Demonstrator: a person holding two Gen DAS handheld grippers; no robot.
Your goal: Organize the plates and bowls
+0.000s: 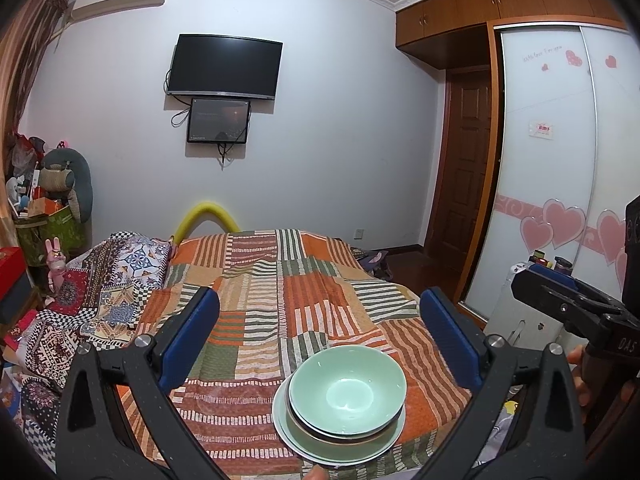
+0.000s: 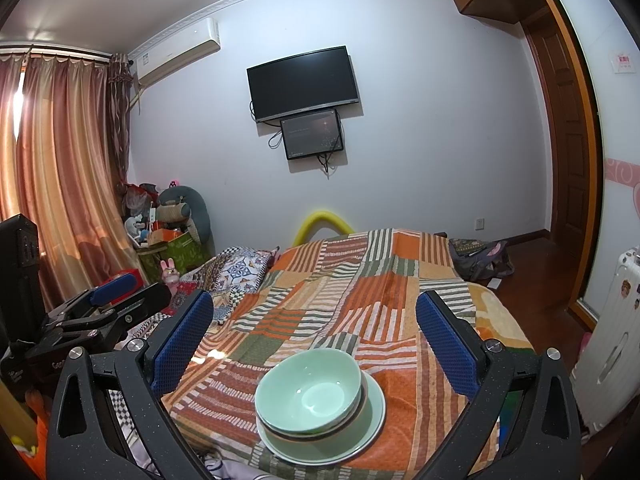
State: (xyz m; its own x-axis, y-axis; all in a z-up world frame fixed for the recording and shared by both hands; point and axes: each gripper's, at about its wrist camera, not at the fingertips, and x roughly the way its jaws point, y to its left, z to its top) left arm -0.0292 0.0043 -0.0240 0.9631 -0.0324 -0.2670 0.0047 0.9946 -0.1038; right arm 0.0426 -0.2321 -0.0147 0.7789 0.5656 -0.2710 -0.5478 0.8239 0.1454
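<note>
Nearest the lens in the left wrist view, the left gripper [image 1: 320,336] has its two blue-padded fingers [image 1: 188,336] spread wide, with nothing between them. Just beyond them, a pale green bowl [image 1: 347,390] sits upright in a stack: beneath it shows the rim of a second dish [image 1: 320,430], and under both lies a pale green plate [image 1: 308,446]. The stack rests on the near end of a bed [image 1: 280,280] covered by a striped patchwork blanket in orange, green and cream.

From the right wrist view, the right gripper [image 2: 314,336] likewise holds its jaws fully apart and empty, with the same bowl [image 2: 308,392] and plate [image 2: 360,436] lying between and below the fingers, touching neither. Each gripper appears at the edge of the other's view, beside the stack and clear of it.

Beyond the bed, a dark television [image 1: 226,66] hangs on the white wall above a smaller screen [image 1: 218,120]. An air conditioner [image 2: 180,50] is mounted near the curtains [image 2: 60,168]. A wardrobe [image 1: 560,168] with pink heart decals stands to the right, next to a brown door [image 1: 466,168].
</note>
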